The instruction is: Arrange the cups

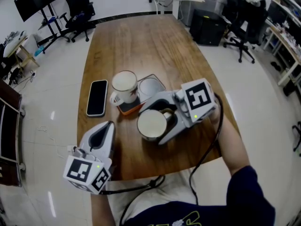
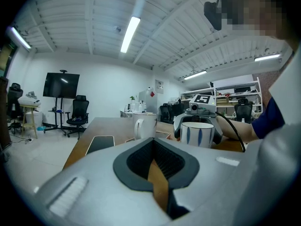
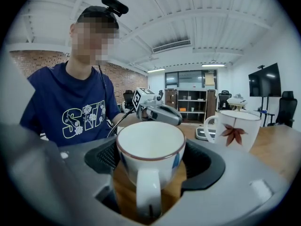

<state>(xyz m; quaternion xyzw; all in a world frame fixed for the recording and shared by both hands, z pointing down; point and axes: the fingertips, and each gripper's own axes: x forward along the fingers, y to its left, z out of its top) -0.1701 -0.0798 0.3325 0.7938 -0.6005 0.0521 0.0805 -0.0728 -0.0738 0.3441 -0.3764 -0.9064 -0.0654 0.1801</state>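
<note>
Wooden desk [image 1: 141, 46] mid-frame: black phone [image 1: 97, 98] left, orange coaster [image 1: 129, 108] under a mug [image 1: 124, 83], clear coaster [image 1: 151, 86] beside it, striped cup [image 1: 151, 125] lower centre.

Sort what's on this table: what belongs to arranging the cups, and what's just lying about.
Belongs to the job:
- blue-striped cup, gripped by the right gripper
- maple-leaf mug, standing on the orange coaster
- probably the square grey coaster beside it

Lying about:
- smartphone
- left gripper, shut and empty
</note>
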